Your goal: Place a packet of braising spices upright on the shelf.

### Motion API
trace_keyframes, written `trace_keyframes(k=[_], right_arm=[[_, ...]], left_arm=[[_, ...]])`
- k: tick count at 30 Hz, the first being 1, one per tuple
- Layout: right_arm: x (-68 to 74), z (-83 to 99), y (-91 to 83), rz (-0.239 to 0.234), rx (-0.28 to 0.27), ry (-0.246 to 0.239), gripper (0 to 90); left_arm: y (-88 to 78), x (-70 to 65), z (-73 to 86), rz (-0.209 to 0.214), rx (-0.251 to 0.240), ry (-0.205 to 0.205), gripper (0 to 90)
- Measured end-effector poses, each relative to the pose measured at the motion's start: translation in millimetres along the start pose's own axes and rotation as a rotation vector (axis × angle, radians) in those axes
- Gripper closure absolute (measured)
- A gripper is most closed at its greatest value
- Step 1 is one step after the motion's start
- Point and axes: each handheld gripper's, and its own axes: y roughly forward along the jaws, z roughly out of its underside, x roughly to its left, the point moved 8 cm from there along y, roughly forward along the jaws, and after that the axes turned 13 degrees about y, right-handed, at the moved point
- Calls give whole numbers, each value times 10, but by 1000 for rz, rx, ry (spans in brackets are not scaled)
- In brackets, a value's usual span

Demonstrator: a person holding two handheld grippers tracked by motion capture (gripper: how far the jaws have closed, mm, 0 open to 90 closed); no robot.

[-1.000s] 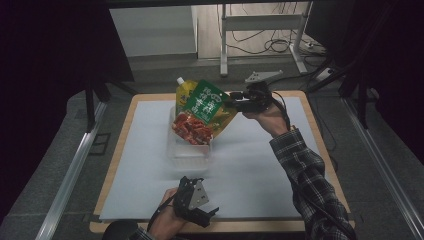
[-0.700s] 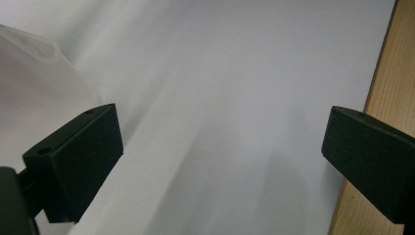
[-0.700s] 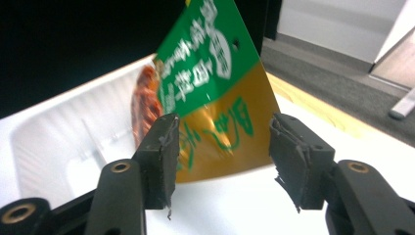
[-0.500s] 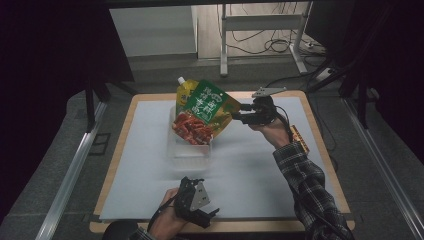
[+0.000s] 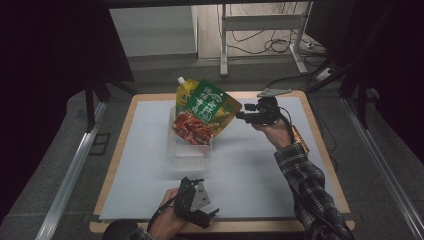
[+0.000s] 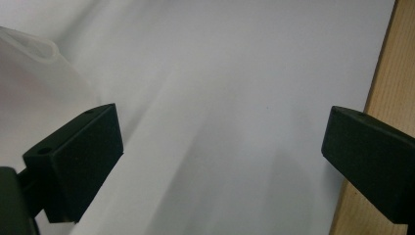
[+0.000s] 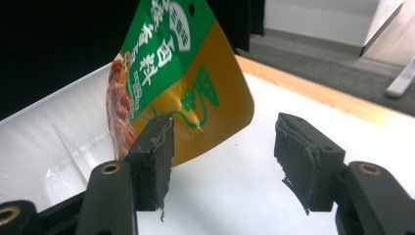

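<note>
Pouch (image 5: 205,112) looks placed: it stands tilted in the clear container (image 5: 192,147), apparently leaning on the container's wall, spout up at the far side. Right tool (image 5: 244,116) has just been opening its jaws; in the right gripper view they stand apart with nothing between them, pouch (image 7: 181,73) past the left jaw, its gold corner just beyond the tip, not pinched. So the release seems done; what is left, judging by this, is pulling the right tool clear and maybe settling the pouch flatter. Left tool (image 5: 209,216) rests at the near edge of the surface (image 5: 250,170), jaws wide apart and empty over the white mat (image 6: 220,98), well apart from the pouch, container edge (image 6: 29,54) off to its side.
</note>
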Motion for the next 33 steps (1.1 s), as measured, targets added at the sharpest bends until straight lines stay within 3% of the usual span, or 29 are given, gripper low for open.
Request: trace_keyframes(k=[3, 7, 9, 15, 18, 21, 27, 33], right_arm=[[13, 37, 124, -40, 23, 43, 509], [59, 5, 197, -74, 5, 130, 885], [106, -38, 165, -112, -7, 143, 894], [447, -220, 9, -145, -6, 18, 897], [613, -279, 30, -150, 15, -38, 897], [735, -312, 88, -164, 28, -61, 896], [893, -332, 162, -192, 45, -85, 896], [903, -313, 151, -194, 60, -96, 896]], left_arm=[[0, 2, 6, -2, 3, 0, 16], [-5, 9, 10, -5, 4, -2, 16], [-4, 11, 10, -4, 2, 1, 16], [2, 2, 13, -1, 10, 10, 17], [8, -8, 10, 0, 14, 15, 17], [12, -14, 12, 2, 17, 19, 17], [17, -17, 15, 1, 21, 24, 17], [27, -31, 11, 3, 24, 29, 18]])
